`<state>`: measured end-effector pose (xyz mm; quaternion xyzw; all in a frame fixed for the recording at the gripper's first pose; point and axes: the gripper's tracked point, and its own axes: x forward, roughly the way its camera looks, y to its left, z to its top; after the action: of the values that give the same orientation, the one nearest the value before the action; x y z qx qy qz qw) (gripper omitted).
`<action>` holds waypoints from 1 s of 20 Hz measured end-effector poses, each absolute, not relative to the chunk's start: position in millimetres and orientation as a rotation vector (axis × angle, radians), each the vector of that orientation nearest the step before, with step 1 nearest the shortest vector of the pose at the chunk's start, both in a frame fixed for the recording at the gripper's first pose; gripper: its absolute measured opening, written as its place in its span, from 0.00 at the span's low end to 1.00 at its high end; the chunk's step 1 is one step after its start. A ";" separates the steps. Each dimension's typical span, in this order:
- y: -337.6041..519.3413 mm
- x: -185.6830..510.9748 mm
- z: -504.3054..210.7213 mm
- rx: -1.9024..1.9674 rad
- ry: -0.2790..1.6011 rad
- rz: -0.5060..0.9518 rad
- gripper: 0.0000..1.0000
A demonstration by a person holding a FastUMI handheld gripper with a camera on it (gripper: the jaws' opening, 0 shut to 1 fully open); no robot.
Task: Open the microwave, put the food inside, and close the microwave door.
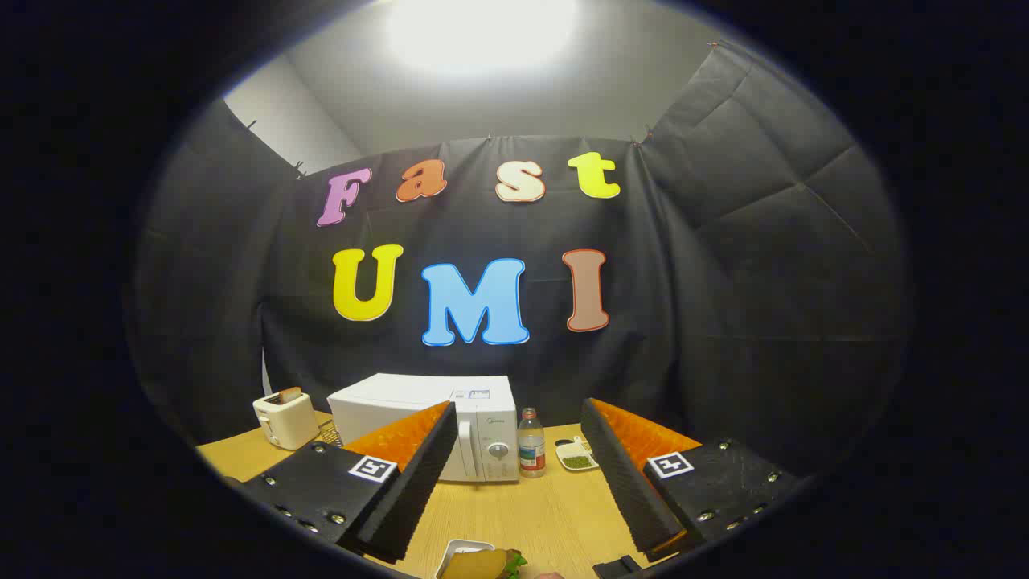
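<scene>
A white microwave stands at the back of the wooden table, its door closed, partly hidden behind my left finger. The food, a sandwich with green lettuce on a small white plate, lies on the table near me, low between my fingers. My gripper is open and holds nothing; its two black fingers with orange backs are spread wide, well short of the microwave.
A white toaster with a slice in it stands left of the microwave. Just right of the microwave stands a clear bottle, then a small white dish with something green. Black cloth walls close off the table's far side.
</scene>
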<state>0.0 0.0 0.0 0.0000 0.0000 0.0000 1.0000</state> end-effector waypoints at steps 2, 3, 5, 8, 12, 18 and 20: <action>-3.8 -0.4 1.7 -0.003 -0.003 -0.007 0.98; -5.0 -0.8 3.1 -0.004 -0.005 -0.010 0.98; -8.4 -1.5 3.5 -0.005 -0.009 -0.017 0.98; -10.8 -4.0 3.9 -0.007 -0.009 -0.023 0.98; -14.5 -7.4 3.9 -0.020 -0.012 -0.034 0.98; -6.7 -3.5 2.0 -0.016 -0.005 -0.017 0.98; -1.5 -0.9 3.1 -0.028 -0.009 -0.005 0.98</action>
<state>-0.9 -1.5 3.1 -0.0138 -0.0047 -0.0027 0.9999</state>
